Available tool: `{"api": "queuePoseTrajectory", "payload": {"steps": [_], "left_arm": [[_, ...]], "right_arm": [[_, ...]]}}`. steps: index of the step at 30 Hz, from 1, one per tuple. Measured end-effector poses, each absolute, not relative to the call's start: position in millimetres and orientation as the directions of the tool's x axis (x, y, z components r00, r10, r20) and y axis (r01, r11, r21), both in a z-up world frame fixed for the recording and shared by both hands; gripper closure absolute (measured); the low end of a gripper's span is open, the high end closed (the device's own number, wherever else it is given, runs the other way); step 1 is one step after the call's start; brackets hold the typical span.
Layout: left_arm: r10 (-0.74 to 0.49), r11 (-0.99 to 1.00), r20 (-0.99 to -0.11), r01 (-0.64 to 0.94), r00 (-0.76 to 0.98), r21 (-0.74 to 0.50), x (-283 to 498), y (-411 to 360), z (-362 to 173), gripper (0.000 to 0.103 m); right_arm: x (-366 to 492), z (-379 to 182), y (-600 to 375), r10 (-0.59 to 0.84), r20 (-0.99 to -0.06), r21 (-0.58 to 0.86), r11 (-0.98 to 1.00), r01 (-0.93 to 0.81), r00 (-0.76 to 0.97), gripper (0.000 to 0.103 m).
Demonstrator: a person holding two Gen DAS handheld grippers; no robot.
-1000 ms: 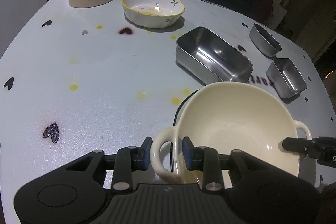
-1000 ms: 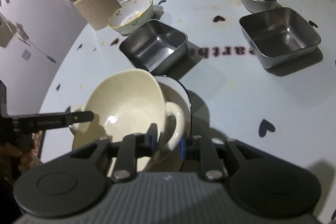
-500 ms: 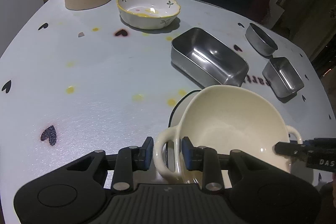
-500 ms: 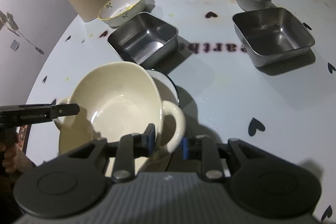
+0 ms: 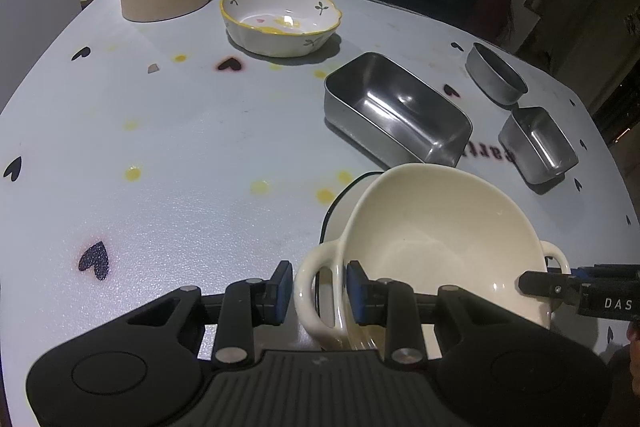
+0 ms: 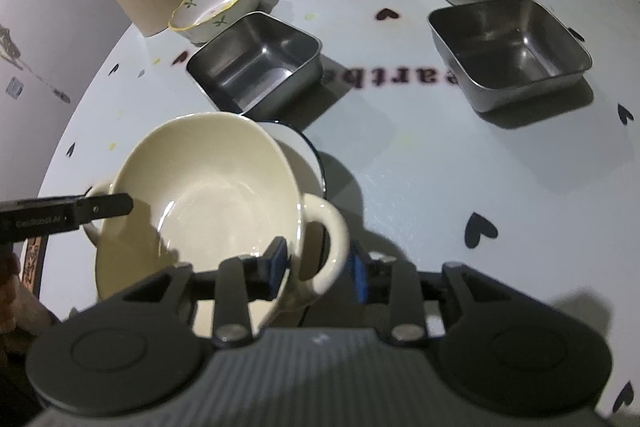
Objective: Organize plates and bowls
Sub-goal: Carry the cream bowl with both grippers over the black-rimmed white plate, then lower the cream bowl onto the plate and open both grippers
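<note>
My left gripper [image 5: 316, 291] clamps one bowl [image 5: 436, 239] handle; my right gripper [image 6: 318, 263] straddles the opposite handle — jaws opening, pads clear.

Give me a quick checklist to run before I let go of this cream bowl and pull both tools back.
1. Cream bowl over the black-rimmed plate: ok.
2. Bowl seated flat on the plate: cannot tell, its underside is hidden.
3. Right tool releasing: ok, its jaws are opening around the handle.
4. Left tool released: not ok, it grips the other handle.
5. Steel tray clear of the plate: cannot tell, they lie very close.
</note>
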State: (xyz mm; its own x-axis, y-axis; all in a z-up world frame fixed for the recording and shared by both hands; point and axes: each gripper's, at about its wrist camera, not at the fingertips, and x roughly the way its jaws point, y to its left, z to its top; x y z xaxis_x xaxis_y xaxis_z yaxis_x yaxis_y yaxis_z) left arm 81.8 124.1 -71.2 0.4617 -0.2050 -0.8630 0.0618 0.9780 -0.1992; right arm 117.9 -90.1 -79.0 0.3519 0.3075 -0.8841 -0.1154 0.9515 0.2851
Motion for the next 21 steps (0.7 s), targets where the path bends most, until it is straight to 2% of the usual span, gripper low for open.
{"api": "queuePoseTrajectory", "payload": {"steps": [8,17,21], "left_arm": [[-0.202,0.979,-0.864,0.067,0.462,-0.194,81.8,123.2,-71.3,0.071],[-0.202,0.979,-0.871,0.073,0.448,-0.189,81.0,122.3,-73.5,0.071],[-0.197,0.98,-0.878,0.065,0.436,-0.188,80.3,122.7,-74.2,0.063]], "right_arm": [[118.1,-80.9,-93.0,0.307,-0.886,0.292,0.952,-0.097,0.348,0.054],[119.4,-81.8,-95.1,0.309,-0.886,0.296,0.951,-0.091,0.346,0.053],[120.6,-83.1,-96.4,0.315,-0.884,0.306,0.948,-0.082,0.345,0.051]]}}
